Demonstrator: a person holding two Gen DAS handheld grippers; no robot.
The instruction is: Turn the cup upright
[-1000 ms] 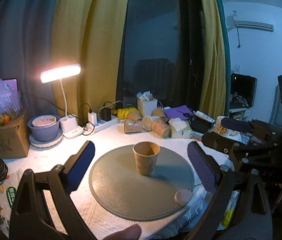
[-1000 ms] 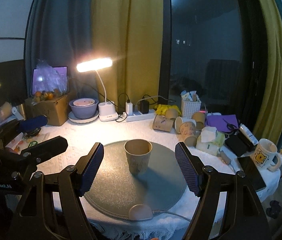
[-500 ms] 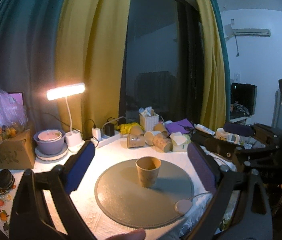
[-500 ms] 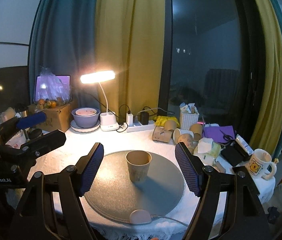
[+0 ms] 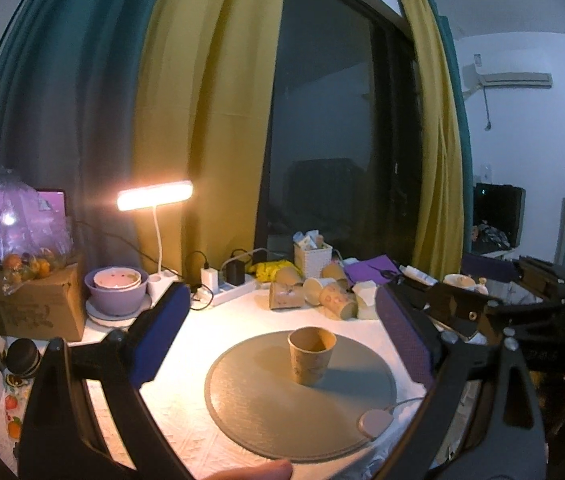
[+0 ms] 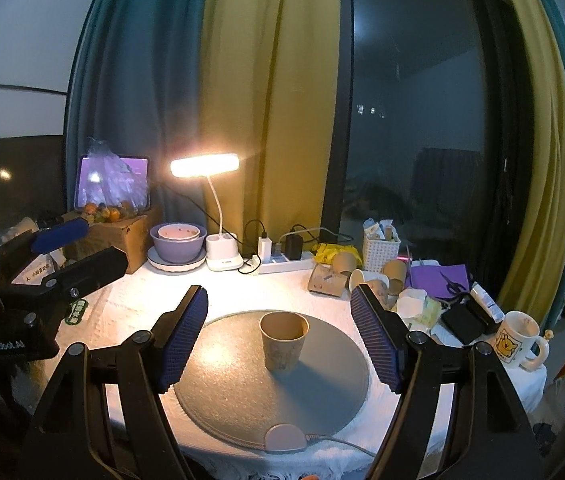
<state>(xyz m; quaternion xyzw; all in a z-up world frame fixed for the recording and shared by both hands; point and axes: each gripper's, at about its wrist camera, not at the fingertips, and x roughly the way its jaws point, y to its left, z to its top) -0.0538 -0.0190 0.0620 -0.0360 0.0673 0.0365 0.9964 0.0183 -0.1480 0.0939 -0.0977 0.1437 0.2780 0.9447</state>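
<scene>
A brown paper cup [image 5: 311, 355] stands upright, mouth up, on a round grey mat [image 5: 266, 412]. It also shows in the right wrist view [image 6: 283, 340] on the same mat [image 6: 234, 392]. My left gripper [image 5: 282, 332] is open and empty, held back from the cup and above it. My right gripper [image 6: 280, 334] is open and empty, also back from the cup. Each gripper shows at the edge of the other's view, the right one [image 5: 482, 312] and the left one [image 6: 42, 280].
A lit desk lamp [image 6: 218, 216], a purple bowl [image 6: 178, 242], a power strip [image 6: 282, 264], several loose paper cups [image 6: 362, 276], a white basket [image 6: 380, 246], a cartoon mug [image 6: 518, 340] and a cardboard box [image 6: 122, 232] crowd the table's back and right. A small corded puck [image 6: 284, 438] lies at the mat's front edge.
Both grippers have pulled back and tilted up, so the cup sits lower and smaller in view. The cup has not moved.
</scene>
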